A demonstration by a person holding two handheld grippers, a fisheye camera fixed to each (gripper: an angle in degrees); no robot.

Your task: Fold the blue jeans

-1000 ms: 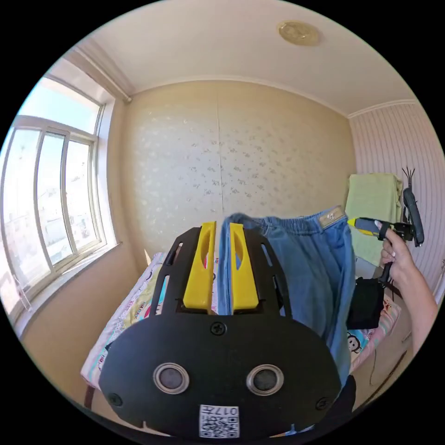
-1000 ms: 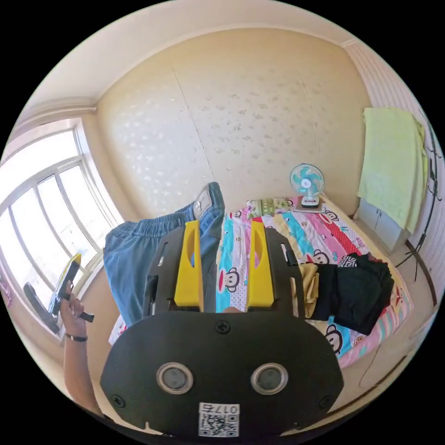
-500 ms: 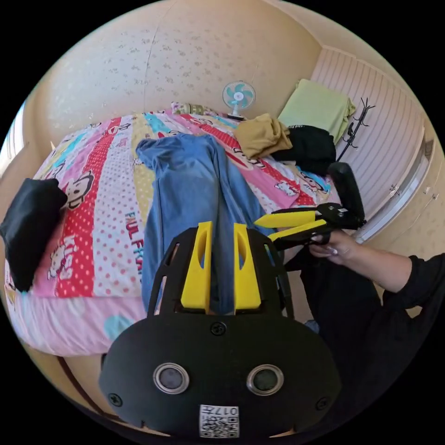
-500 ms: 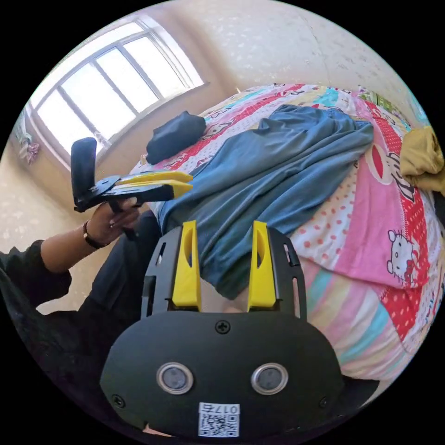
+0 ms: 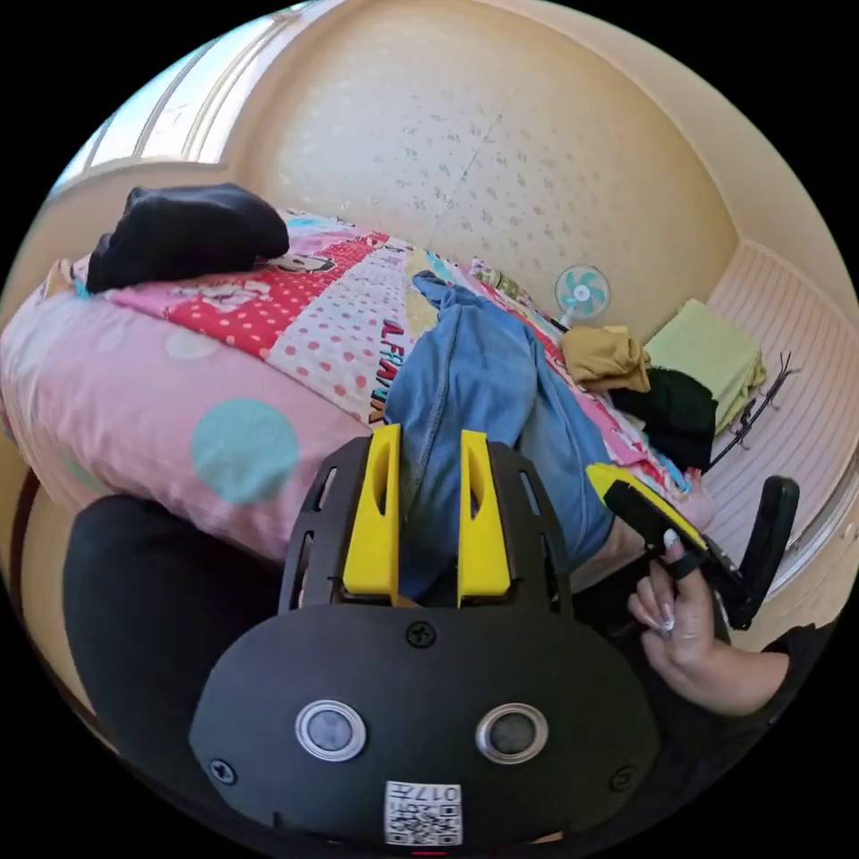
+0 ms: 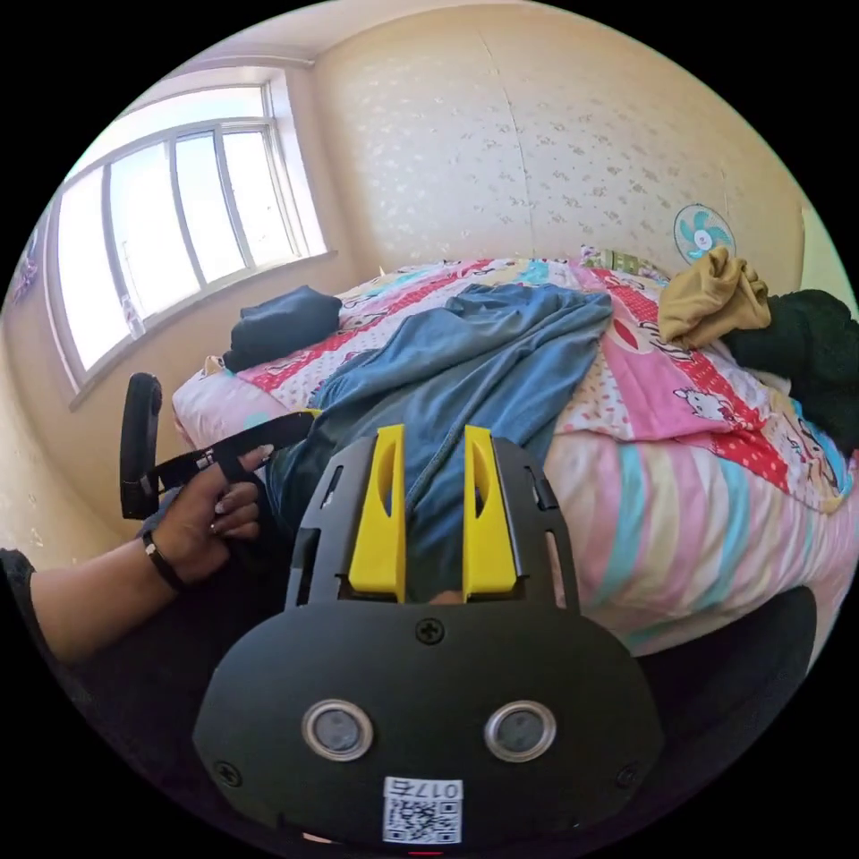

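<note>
The blue jeans [image 5: 483, 385] lie lengthwise on the bed [image 5: 134, 358], with the waist end hanging over the bed's near edge and the legs running toward the far edge by the wall. The left tongs [image 5: 428, 510] have denim between the yellow jaws, which stand close together, so they seem clamped on the waist part. In the right gripper view the right tongs [image 6: 432, 506] also have cloth and a seam between narrow jaws; I judge them clamped on the jeans, though the contact itself is partly hidden.

The denim looks soft and rather thin: it drapes in long folds and sags over the edge. It should be light, not slippery, not fragile, but it will slump and crease if held at one point only. The best hold is on the waistband corners or the side seams, where the cloth is thicker.

A black garment [image 5: 179, 233] lies at the far left corner of the bed.
</note>
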